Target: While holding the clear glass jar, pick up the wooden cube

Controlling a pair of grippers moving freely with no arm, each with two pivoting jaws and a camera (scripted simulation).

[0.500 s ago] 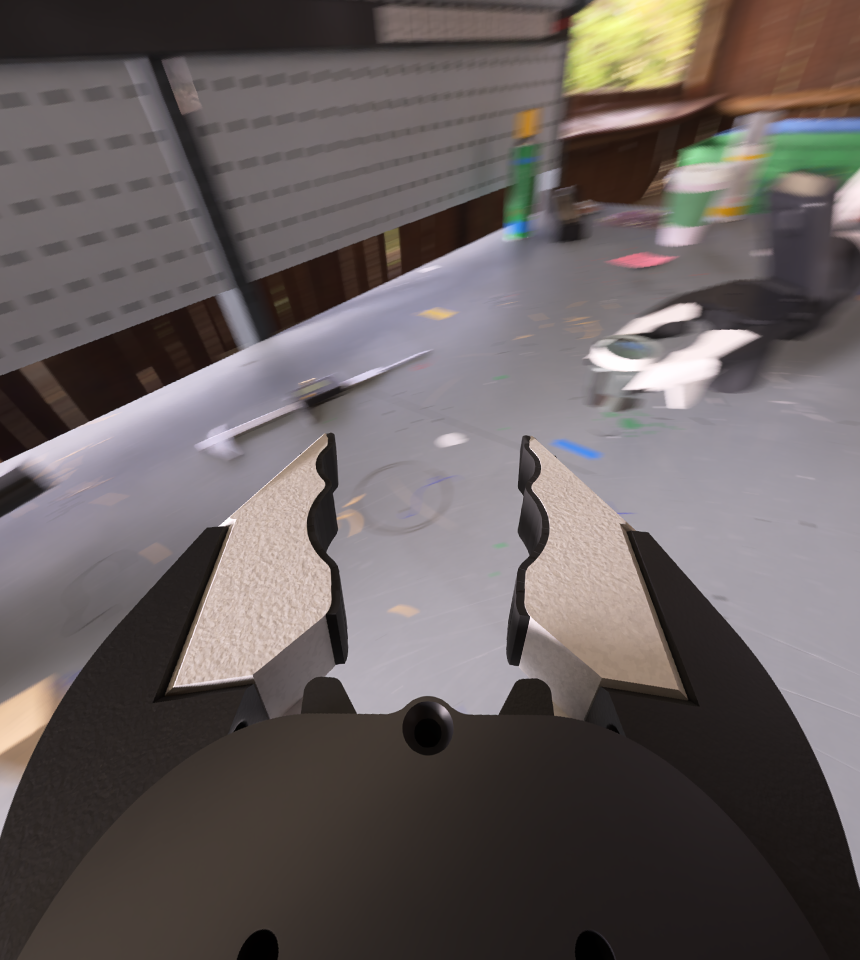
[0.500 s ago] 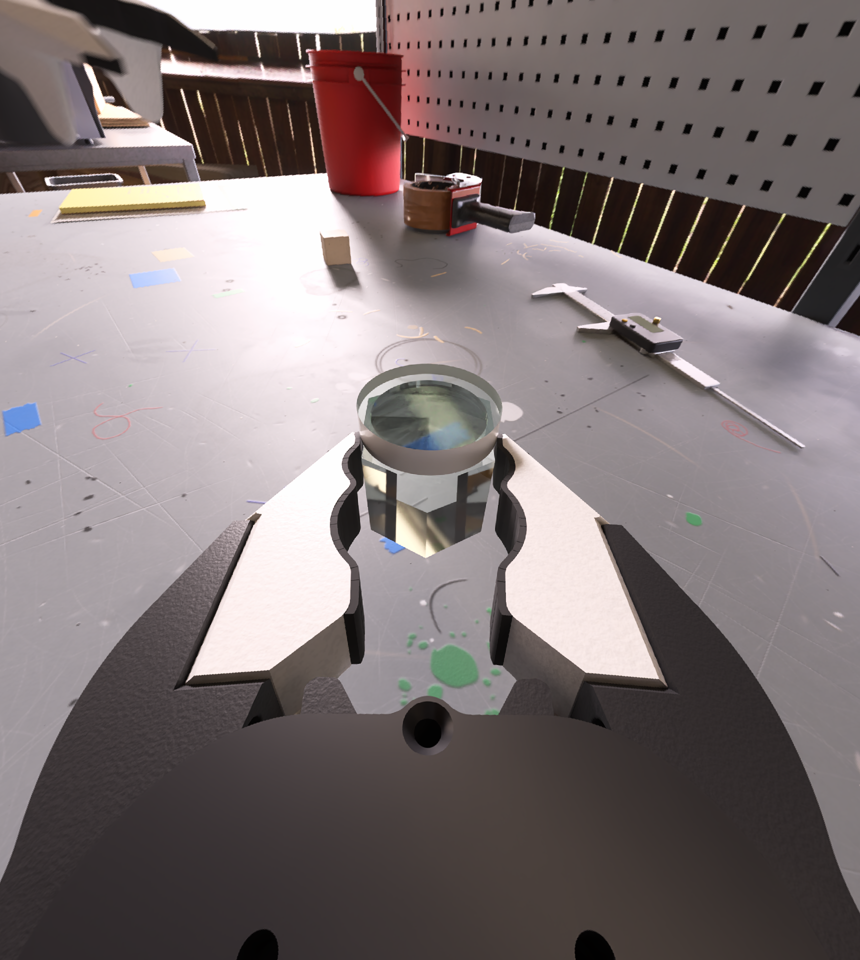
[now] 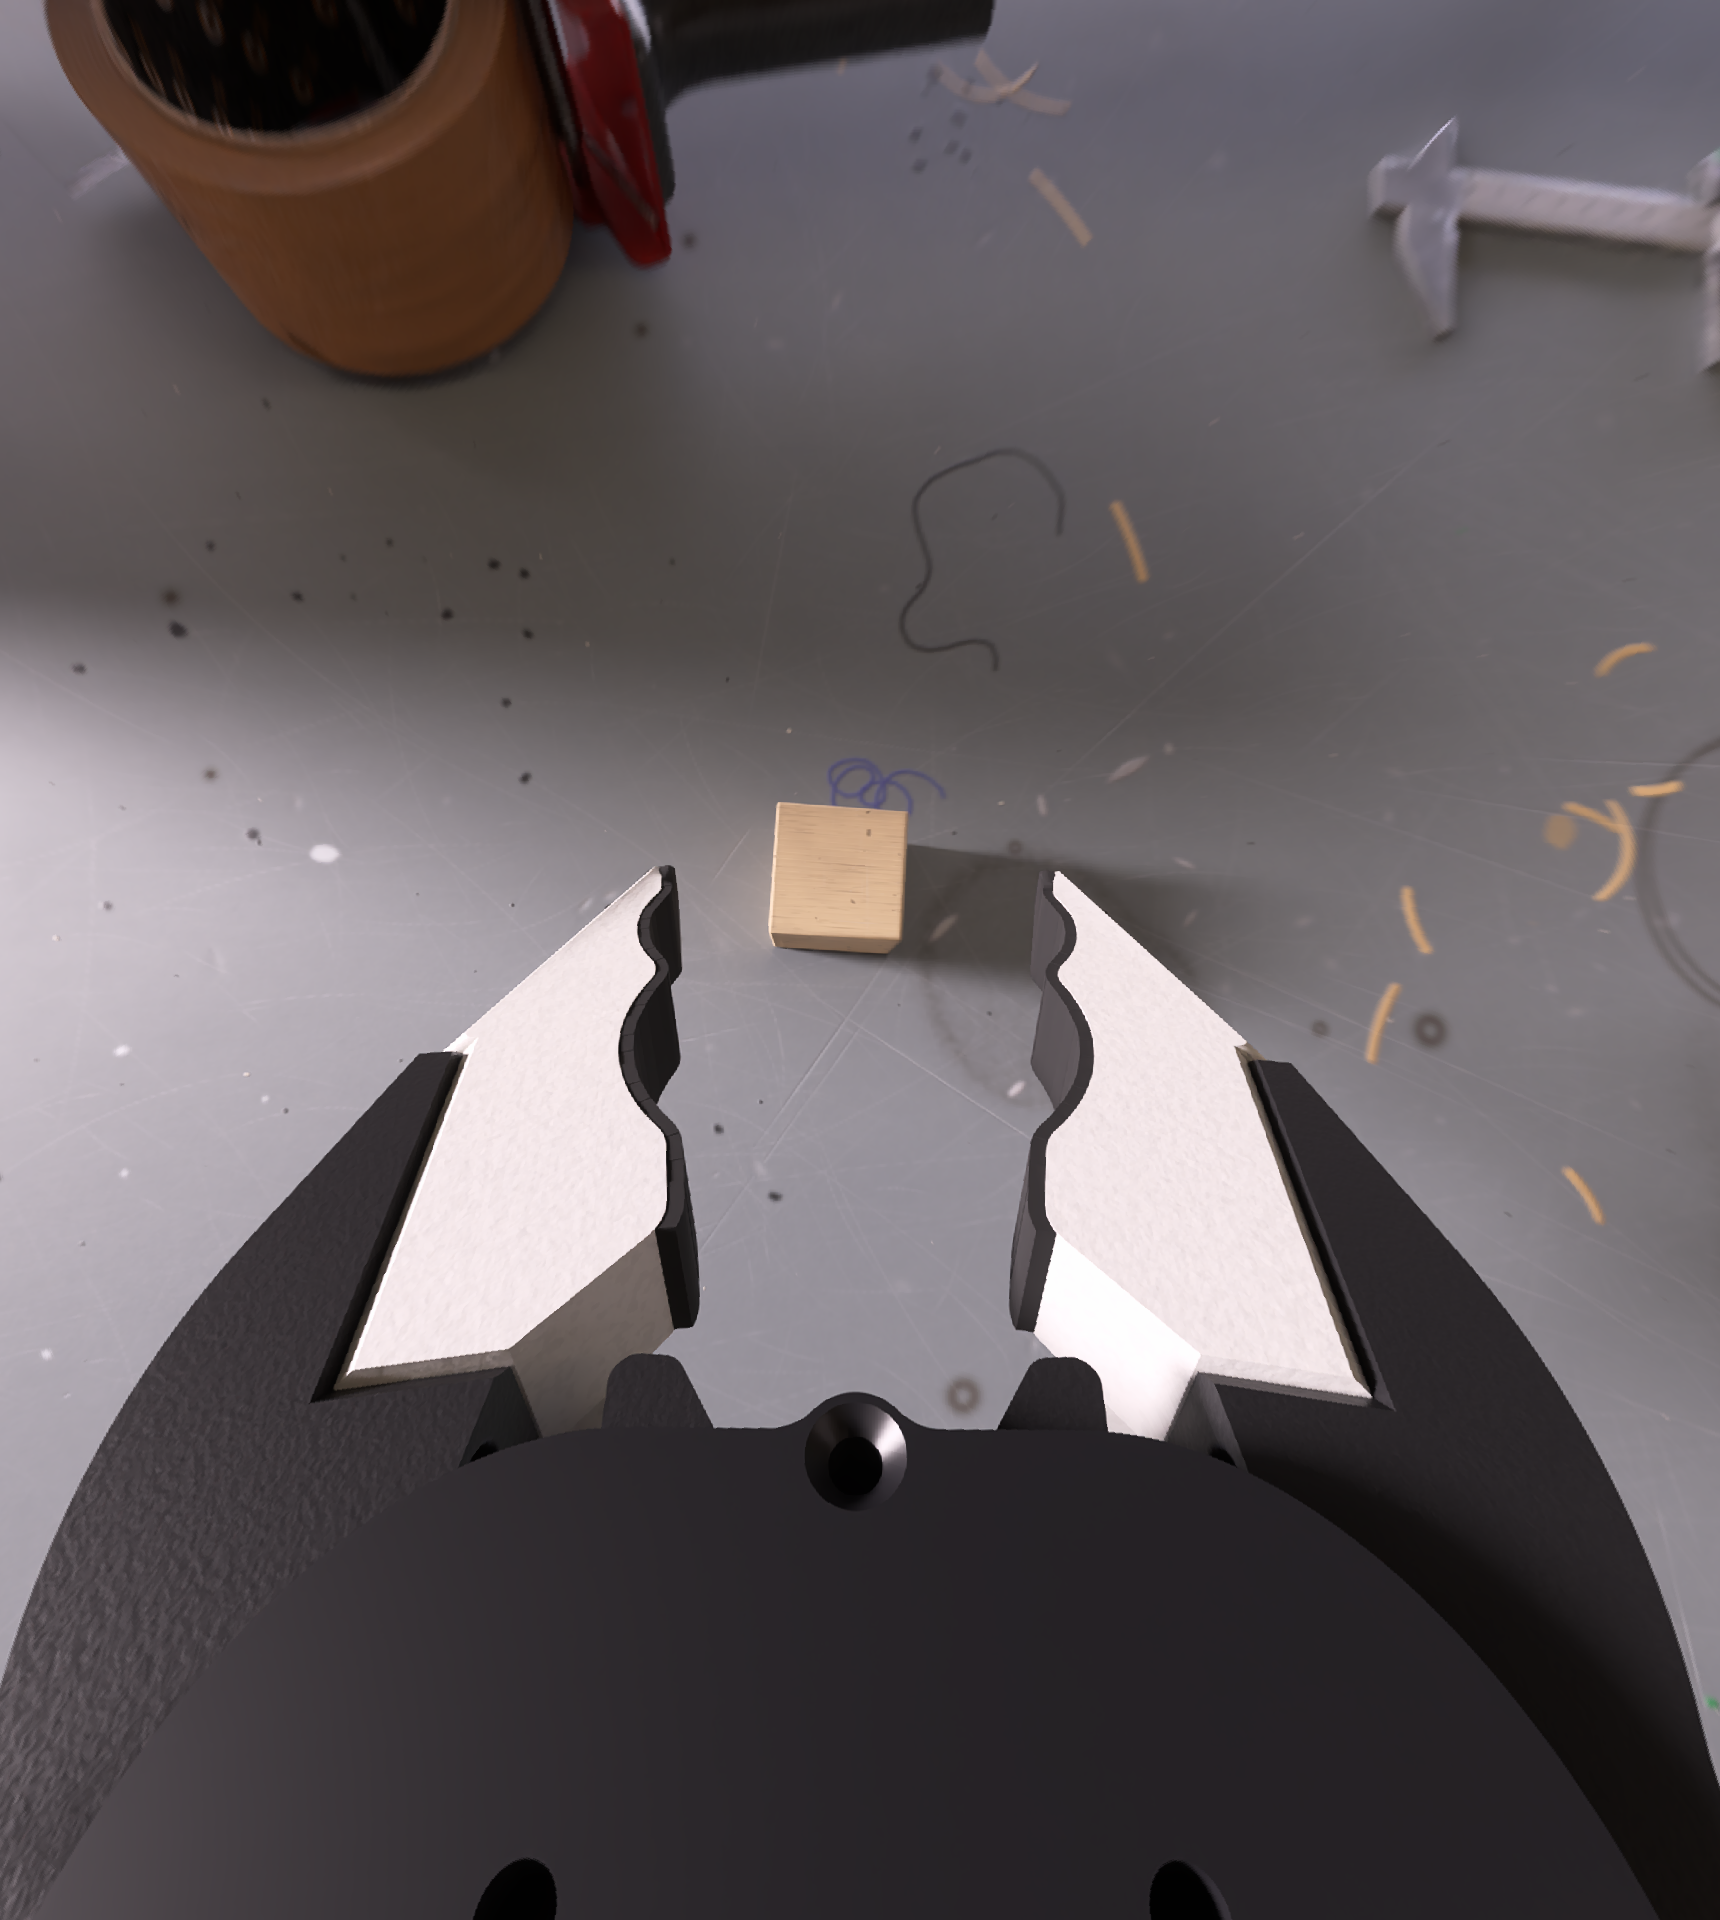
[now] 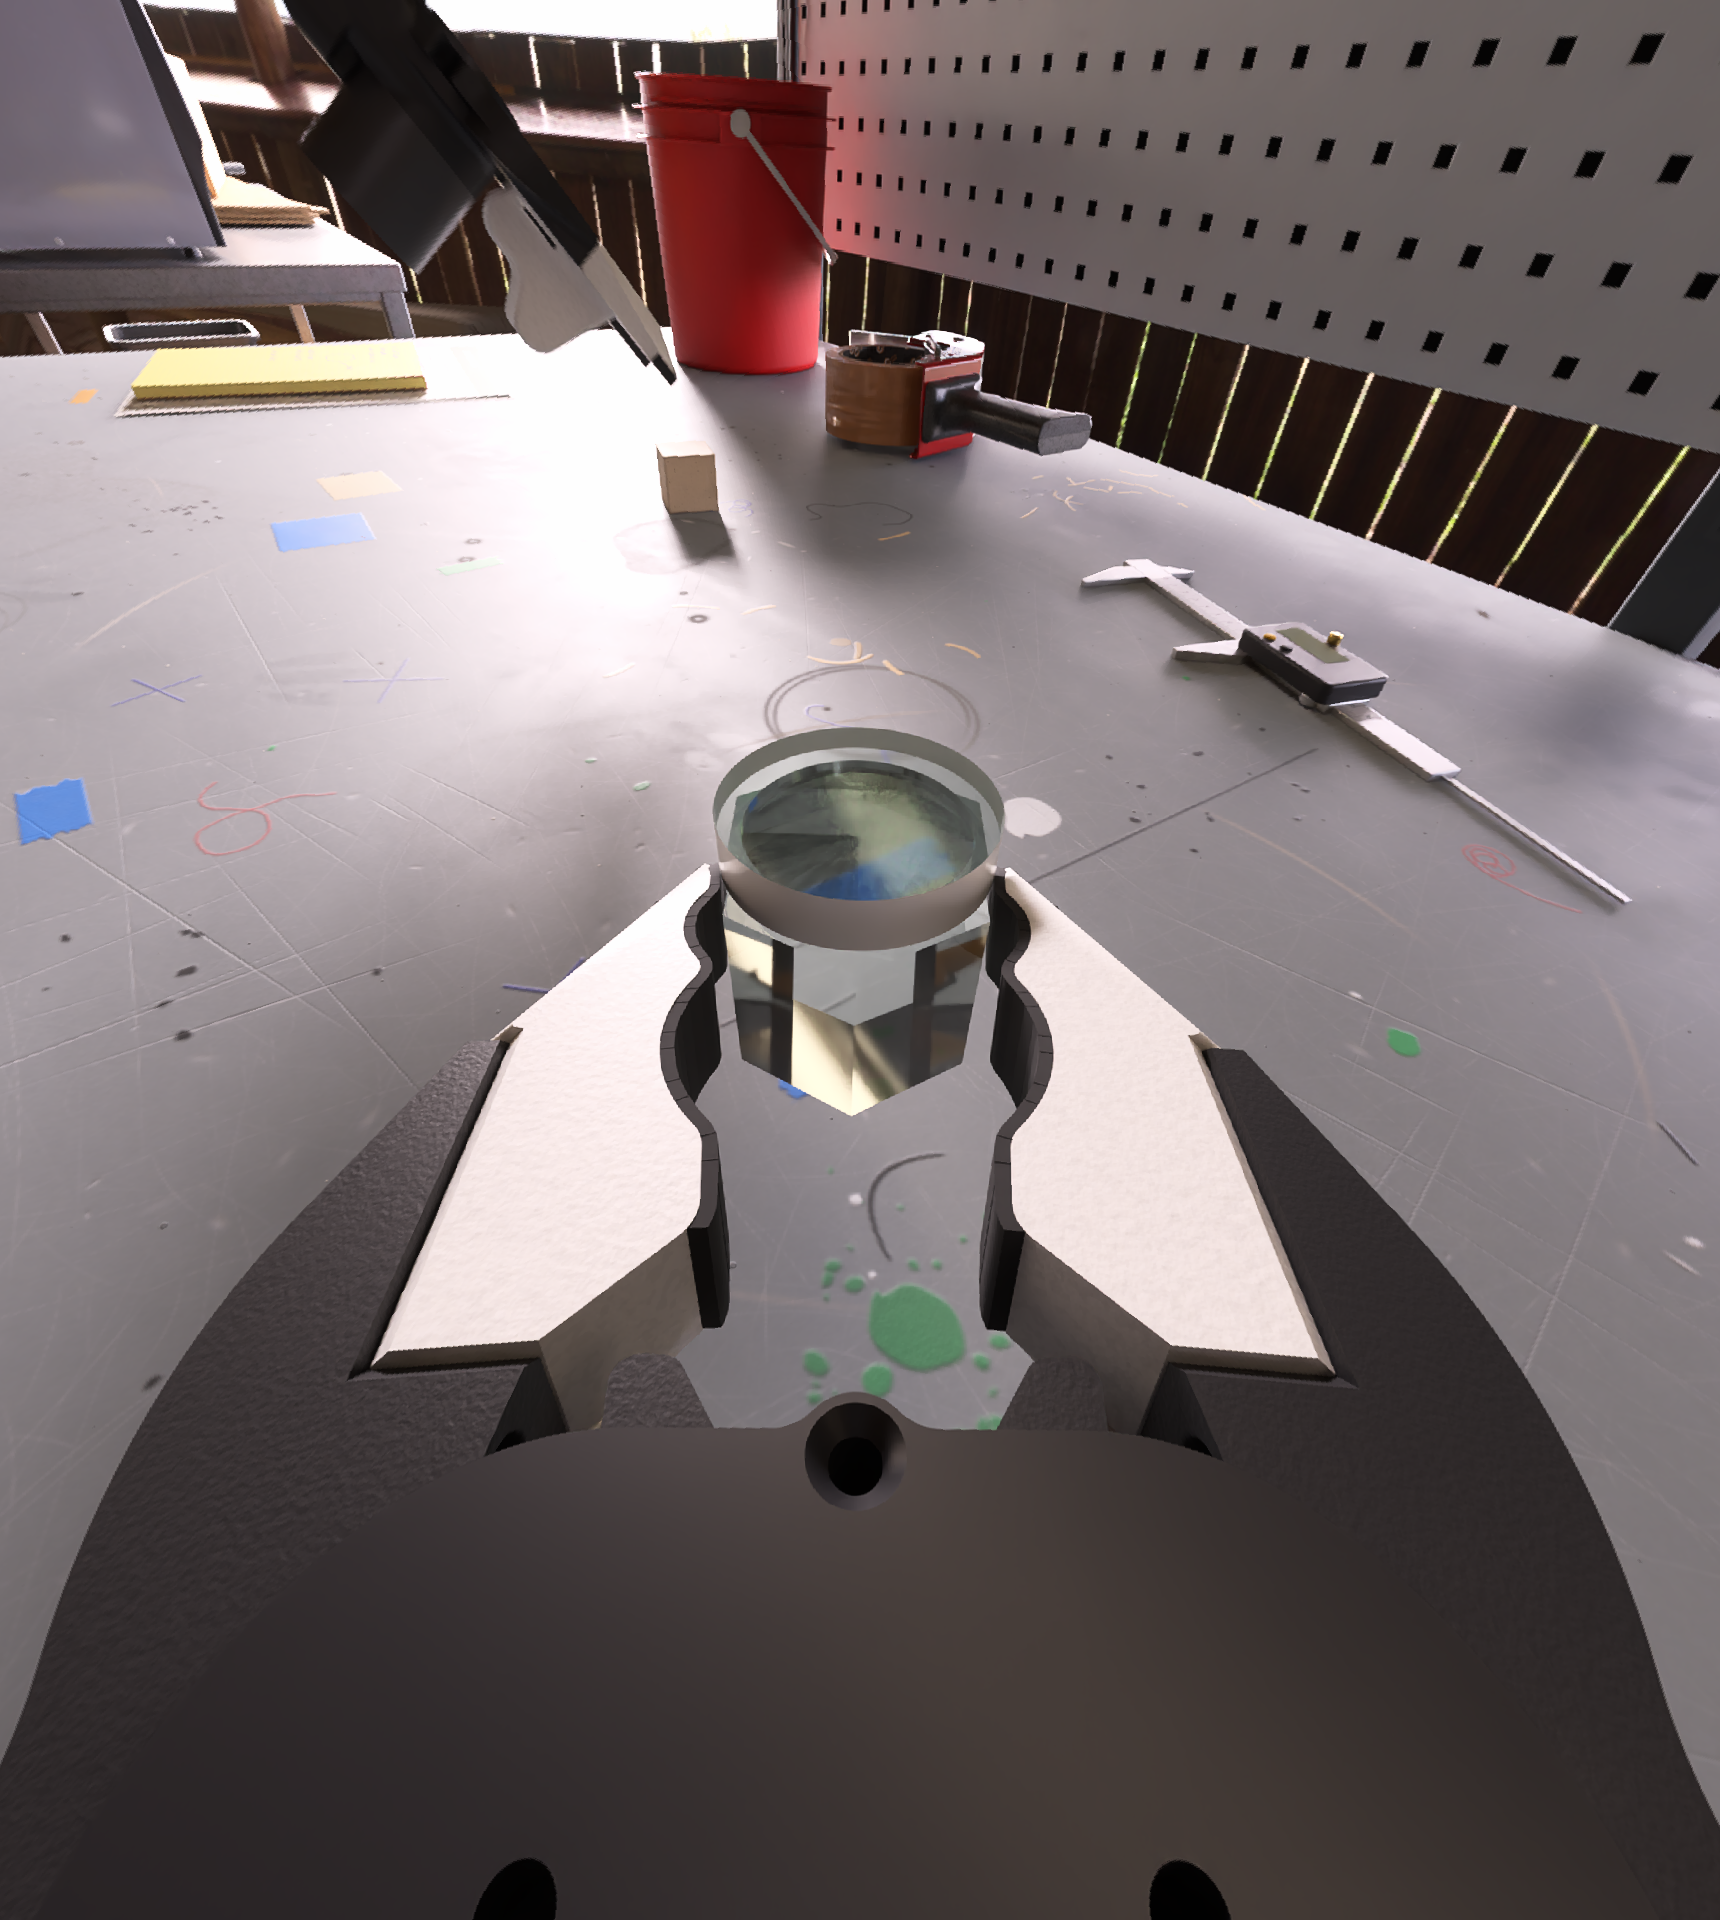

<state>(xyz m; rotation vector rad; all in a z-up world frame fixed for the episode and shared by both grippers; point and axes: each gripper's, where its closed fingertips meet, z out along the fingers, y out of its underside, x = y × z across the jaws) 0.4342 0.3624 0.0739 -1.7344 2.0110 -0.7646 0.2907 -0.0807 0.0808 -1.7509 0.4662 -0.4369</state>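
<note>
The wooden cube (image 3: 838, 879) sits on the grey workbench. My left gripper (image 3: 856, 883) is open and hovers above it, pointing down, with the cube showing between the two fingertips. The right wrist view shows the same cube (image 4: 687, 477) far off, with the left gripper (image 4: 643, 348) tilted above it. My right gripper (image 4: 854, 914) is shut on the clear glass jar (image 4: 854, 894) and holds it above the bench; the jar's rim sits just past the fingertips.
A brown tape dispenser with a red and black handle (image 3: 336, 177) lies beyond the cube; it also shows in the right wrist view (image 4: 913, 400). A steel caliper (image 4: 1292, 649) lies at the right. A red bucket (image 4: 736, 218), a yellow pad (image 4: 279, 372) and a pegboard (image 4: 1355, 177) stand at the back.
My left gripper has swung from looking across the bench to pointing down over the wooden cube. The right gripper still holds the jar, barely moved.
</note>
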